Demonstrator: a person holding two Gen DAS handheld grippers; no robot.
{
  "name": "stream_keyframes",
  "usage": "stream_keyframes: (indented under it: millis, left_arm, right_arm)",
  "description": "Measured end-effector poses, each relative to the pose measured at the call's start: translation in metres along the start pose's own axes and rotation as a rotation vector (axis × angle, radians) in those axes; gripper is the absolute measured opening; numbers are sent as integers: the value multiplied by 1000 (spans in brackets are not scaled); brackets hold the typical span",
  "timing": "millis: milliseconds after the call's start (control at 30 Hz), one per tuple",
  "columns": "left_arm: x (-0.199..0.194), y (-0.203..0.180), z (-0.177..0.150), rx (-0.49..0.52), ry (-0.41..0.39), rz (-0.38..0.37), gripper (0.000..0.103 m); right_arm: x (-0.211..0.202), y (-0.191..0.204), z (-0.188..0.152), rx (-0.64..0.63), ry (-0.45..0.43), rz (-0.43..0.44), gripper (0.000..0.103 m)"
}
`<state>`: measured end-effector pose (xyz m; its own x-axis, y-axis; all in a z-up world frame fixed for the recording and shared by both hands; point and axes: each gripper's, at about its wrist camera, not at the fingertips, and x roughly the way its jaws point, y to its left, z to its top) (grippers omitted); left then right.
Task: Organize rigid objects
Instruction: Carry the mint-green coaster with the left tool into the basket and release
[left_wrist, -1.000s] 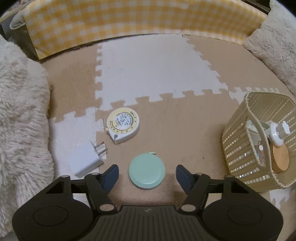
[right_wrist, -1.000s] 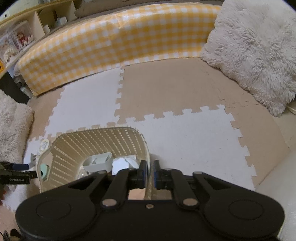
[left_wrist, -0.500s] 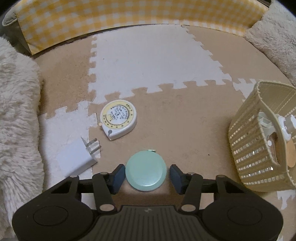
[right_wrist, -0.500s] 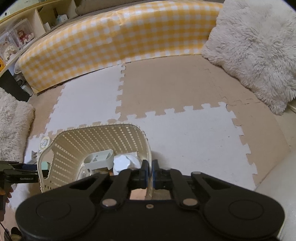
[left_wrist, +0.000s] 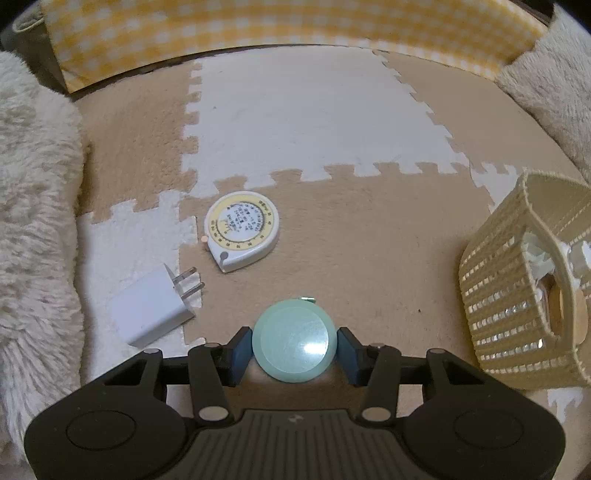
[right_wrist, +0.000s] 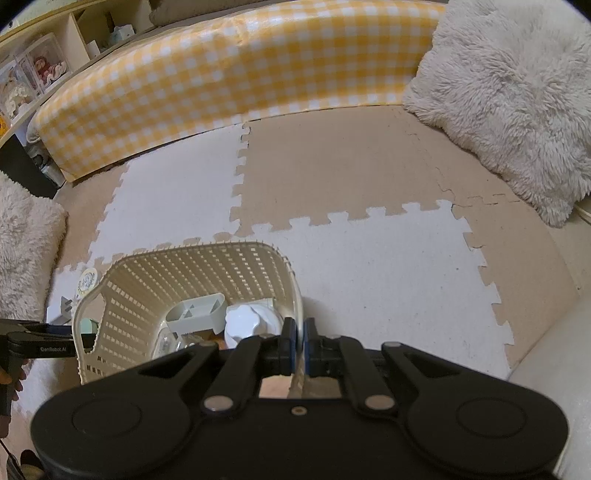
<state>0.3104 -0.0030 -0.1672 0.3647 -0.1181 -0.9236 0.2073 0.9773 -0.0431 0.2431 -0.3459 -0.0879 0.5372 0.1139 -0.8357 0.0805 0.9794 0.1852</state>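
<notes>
The left gripper (left_wrist: 294, 345) pinches the mint-green disc (left_wrist: 294, 339) low over the mat while the right gripper (right_wrist: 299, 341) clamps the basket (right_wrist: 184, 258) rim, so next, I reckon, it carries the disc across into that basket.

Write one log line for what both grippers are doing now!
left gripper: shut on green disc | right gripper: shut on basket rim | charger, tape measure: on mat

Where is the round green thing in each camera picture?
Left wrist: the green disc sits bottom centre, pinched by the left gripper.
Right wrist: only a sliver shows far left, behind the basket.
Shared landmark: the cream basket.
</notes>
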Motion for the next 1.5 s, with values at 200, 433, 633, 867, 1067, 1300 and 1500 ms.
stream_keyframes:
  millis: [200, 433, 633, 867, 1067, 1300, 1500]
  left_arm:
    - [-28, 7, 8, -86, -83, -57, 50]
    - [-72, -14, 13, -90, -208, -171, 50]
    - [-107, -41, 8, -37, -305, -273, 50]
    - [-116, -87, -1, 82, -297, -360, 50]
    - [-105, -122, -11, 235, -258, -307, 50]
    - [-88, -133, -15, 314, -223, -245, 50]
    - [-80, -134, -15, 332, -194, -224, 50]
  right_arm:
    - [0, 1, 0, -3, -1, -3, 5]
    - [0, 2, 0, -9, -2, -7, 5]
    - [0, 2, 0, -11, -3, -8, 5]
    - [0, 2, 0, -14, -3, -10, 5]
    - [0, 2, 0, -16, -3, -11, 5]
    - [0, 1, 0, -16, -3, -11, 5]
    - [0, 2, 0, -16, -4, -11, 5]
